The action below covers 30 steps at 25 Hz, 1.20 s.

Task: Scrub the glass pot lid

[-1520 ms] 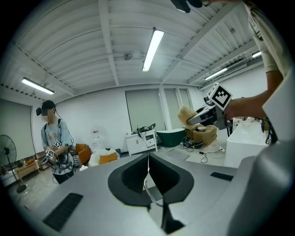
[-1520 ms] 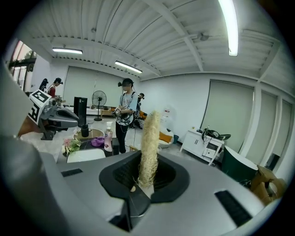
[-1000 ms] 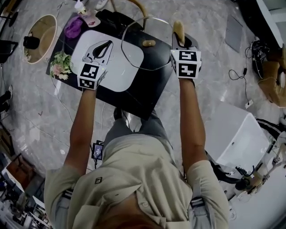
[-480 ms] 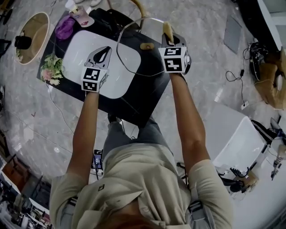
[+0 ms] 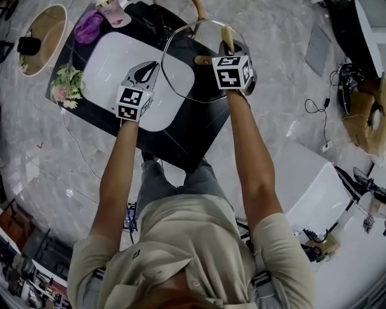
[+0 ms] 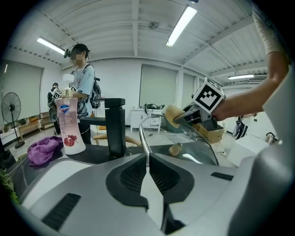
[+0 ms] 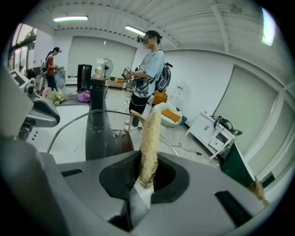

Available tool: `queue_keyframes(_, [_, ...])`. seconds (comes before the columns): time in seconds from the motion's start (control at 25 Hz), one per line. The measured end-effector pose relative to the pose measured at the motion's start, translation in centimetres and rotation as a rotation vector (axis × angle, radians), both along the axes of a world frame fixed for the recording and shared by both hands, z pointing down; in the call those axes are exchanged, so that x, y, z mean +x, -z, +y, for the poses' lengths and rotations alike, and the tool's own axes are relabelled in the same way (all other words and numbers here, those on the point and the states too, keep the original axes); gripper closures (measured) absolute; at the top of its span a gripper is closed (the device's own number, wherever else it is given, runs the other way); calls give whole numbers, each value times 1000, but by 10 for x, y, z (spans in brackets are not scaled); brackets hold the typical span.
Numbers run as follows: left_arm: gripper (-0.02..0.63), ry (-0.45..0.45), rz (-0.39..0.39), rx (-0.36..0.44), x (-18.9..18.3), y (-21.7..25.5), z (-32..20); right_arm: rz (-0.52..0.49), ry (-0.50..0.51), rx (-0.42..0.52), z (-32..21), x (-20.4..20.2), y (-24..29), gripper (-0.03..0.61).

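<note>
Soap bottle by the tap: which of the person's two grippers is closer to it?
Left. The left gripper grips the rim of the glass lid on the side toward the soap bottle. The right gripper, holding a scrubber, is across the lid, farther off.

A large laboratory hall is indicated: long ceiling strip lights (image 6: 182,25), a grey marbled floor (image 5: 277,66) strewn with black cables (image 5: 309,106), and a free-standing black counter (image 5: 199,130) fitted with a white sink basin (image 5: 108,60).
</note>
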<state>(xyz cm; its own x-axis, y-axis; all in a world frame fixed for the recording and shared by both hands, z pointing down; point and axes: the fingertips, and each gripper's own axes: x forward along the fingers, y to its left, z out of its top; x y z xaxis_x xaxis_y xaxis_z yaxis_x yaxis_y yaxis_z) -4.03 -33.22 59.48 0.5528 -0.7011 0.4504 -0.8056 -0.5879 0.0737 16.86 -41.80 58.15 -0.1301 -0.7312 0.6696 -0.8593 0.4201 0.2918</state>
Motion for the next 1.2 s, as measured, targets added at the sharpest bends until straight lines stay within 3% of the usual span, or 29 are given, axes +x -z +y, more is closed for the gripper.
queue_keyframes(0.08, [592, -5, 1, -10, 2, -6, 0, 37, 67, -6, 7, -26, -6, 528])
queue_keyframes(0.28, [592, -7, 2, -21, 7, -11, -1, 44, 357, -51, 49, -129, -17, 528])
queue_keyframes(0.48, [592, -10, -2, -25, 10, -12, -1, 25, 408, -83, 67, -152, -26, 529])
queue_keyframes(0.8, [592, -8, -15, -36, 6, -17, 0, 30, 351, -95, 53, -118, -31, 528])
queue_keyframes(1.2, [592, -14, -43, -37, 6, -18, -3, 81, 28, -77, 10, 53, -17, 529])
